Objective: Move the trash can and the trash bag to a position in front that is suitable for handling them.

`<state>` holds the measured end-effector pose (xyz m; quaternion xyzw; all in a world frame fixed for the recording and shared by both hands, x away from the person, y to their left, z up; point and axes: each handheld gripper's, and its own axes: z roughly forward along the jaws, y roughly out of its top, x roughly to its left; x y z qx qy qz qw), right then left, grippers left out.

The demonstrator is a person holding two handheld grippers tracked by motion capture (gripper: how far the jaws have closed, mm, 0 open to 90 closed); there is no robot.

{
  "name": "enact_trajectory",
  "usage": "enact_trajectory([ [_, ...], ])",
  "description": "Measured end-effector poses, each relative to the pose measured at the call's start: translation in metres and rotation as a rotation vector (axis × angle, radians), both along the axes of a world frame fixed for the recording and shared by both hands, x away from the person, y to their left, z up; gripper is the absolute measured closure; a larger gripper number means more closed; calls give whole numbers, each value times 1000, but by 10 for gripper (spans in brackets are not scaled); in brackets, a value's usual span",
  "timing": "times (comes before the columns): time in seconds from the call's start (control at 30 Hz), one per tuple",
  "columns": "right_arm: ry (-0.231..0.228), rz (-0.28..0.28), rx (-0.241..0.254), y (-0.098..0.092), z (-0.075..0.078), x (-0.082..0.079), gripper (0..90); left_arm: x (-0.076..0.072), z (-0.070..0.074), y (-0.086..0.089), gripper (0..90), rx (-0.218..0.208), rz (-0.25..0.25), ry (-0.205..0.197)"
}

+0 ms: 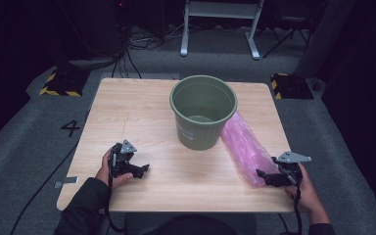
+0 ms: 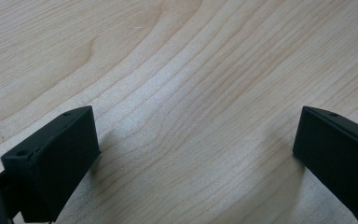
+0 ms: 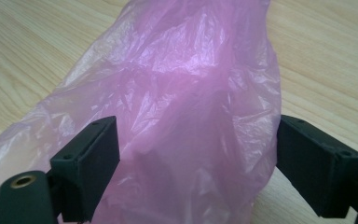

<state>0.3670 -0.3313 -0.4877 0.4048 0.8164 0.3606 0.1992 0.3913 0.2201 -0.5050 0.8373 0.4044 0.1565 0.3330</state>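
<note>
A crumpled pink plastic bag [image 1: 245,144] lies on the wooden table [image 1: 127,107], stretching from beside a green ribbed bin [image 1: 203,111] toward the front right. My right gripper [image 1: 263,177] sits at the bag's near end. In the right gripper view its jaws stand wide apart with the pink bag [image 3: 191,93] bulging between them, around my right gripper [image 3: 198,158]. I cannot tell if the pads touch the film. My left gripper [image 1: 144,170] rests low at the front left. My left gripper [image 2: 196,149] is open over bare wood, nothing between its jaws.
The green bin stands upright near the table's middle, its mouth open and its inside bare. Around the table are grey carpet, cables, a white table frame [image 1: 220,24] at the back and yellow-black striped blocks [image 1: 58,83] at both far corners.
</note>
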Motion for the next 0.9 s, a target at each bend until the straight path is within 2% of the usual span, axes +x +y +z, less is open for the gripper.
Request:
enact_trajectory([
  [0.2,-27,-6,45,-2,10,-4,164,0,0,0,0,0,1,0],
  [0.33,-46,9,74,0,15,-8,184,0,0,0,0,-2,3,0],
  [0.4,-57,33,67,2,18,-11,176,-1,0,0,1,2,6,0],
  [0.53,-66,42,76,5,20,-13,188,-1,0,1,2,4,6,1],
  [0.57,-67,69,72,5,21,-16,173,-1,0,1,3,5,6,-2],
  [0.67,-59,66,49,6,23,-16,175,-2,0,1,3,0,9,0],
  [0.73,-71,68,36,6,24,-16,175,-2,0,1,3,0,9,0],
  [0.9,-84,75,63,4,31,-16,181,-2,0,1,3,0,9,0],
])
